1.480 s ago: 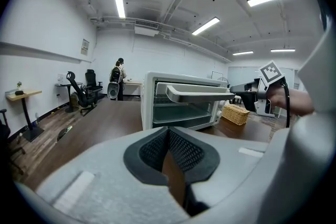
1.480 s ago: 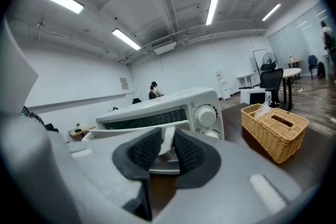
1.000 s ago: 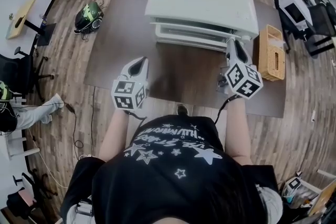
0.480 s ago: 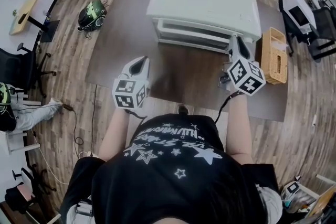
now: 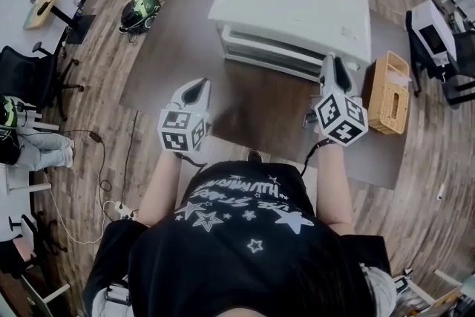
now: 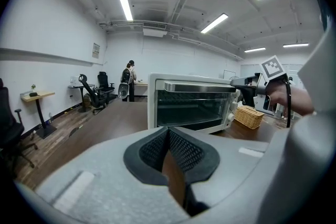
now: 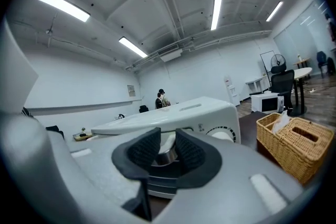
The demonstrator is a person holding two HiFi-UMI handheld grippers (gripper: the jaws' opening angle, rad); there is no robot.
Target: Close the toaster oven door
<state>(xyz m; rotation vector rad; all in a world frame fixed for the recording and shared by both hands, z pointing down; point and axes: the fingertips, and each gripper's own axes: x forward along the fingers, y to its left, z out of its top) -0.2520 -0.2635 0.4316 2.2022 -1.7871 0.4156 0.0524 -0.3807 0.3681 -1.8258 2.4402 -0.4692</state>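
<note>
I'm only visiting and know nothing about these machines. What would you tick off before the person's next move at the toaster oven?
1. Toaster oven door closed: ok, it stands upright against the oven front.
2. Right tongs releasing: ok, the jaws are opening, with the door handle between them.
3. Left tongs out of the way: ok, shut, empty and held back over the table.
4. Wicker basket clear of the right tongs' way back: probably ok, it sits apart to the right.
5. Door fully seated: cannot tell.
</note>
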